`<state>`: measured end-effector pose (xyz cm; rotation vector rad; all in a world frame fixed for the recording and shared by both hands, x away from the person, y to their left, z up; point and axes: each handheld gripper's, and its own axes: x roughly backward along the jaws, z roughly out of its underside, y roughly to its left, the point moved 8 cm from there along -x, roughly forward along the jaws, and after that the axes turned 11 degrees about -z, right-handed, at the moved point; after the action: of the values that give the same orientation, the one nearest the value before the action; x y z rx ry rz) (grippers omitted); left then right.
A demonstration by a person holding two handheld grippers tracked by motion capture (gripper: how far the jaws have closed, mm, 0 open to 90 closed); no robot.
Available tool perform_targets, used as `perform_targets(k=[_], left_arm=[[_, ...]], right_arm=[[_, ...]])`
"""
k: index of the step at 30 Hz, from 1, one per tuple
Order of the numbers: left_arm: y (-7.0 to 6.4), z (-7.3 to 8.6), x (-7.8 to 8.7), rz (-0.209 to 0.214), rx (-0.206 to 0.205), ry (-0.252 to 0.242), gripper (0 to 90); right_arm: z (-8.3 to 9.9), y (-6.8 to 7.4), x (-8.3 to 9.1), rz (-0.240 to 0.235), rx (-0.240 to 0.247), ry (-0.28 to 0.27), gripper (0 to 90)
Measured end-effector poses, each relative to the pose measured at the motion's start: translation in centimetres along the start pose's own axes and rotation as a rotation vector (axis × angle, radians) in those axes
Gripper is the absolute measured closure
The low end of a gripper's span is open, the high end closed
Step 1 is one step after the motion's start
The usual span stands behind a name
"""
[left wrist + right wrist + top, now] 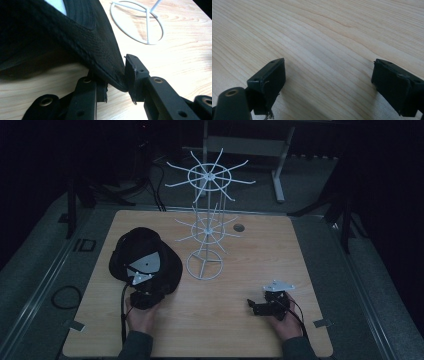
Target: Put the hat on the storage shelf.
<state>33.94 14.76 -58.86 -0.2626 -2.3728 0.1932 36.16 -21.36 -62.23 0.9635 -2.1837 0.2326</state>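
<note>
**Cap gripped at the brim, rack still bare**

The left gripper (116, 80) has its jaws clamped on the brim edge of a black cap (75, 42), which lies on the desk (225, 320) at the near left, just beside the ring base of a white wire rack (207, 227). The right gripper (260, 307) hovers low over bare wood at the near right, jaws spread wide and holding nothing. No arm of the rack carries anything. Judging by the scene, the work is at its start: the grasp is made, while the lift, the carry to a prong and the hanging all remain.
</note>
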Motion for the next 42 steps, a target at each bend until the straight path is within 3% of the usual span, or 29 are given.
perform_targets(k=[9, 16, 19, 42], left_arm=[[2.6, -0.7, 2.2, -0.015, -0.002, 0.006, 75.5], [3.8, -1.9, 3.3, -0.03, 0.02, -0.04, 85.4], [3.6, -2.3, 3.4, -0.043, -0.015, -0.051, 86.2], [3.2, -3.9, 4.5, -0.065, -0.05, -0.126, 86.3]], right_arm=[[0.0, 0.0, 0.0, -0.001, 0.0, 0.0, 11.8], [0.0, 0.0, 0.0, -0.001, 0.0, 0.001, 11.9], [0.0, 0.0, 0.0, -0.001, 0.0, 0.0, 11.9], [0.0, 0.0, 0.0, 0.0, 0.0, 0.0, 11.9]])
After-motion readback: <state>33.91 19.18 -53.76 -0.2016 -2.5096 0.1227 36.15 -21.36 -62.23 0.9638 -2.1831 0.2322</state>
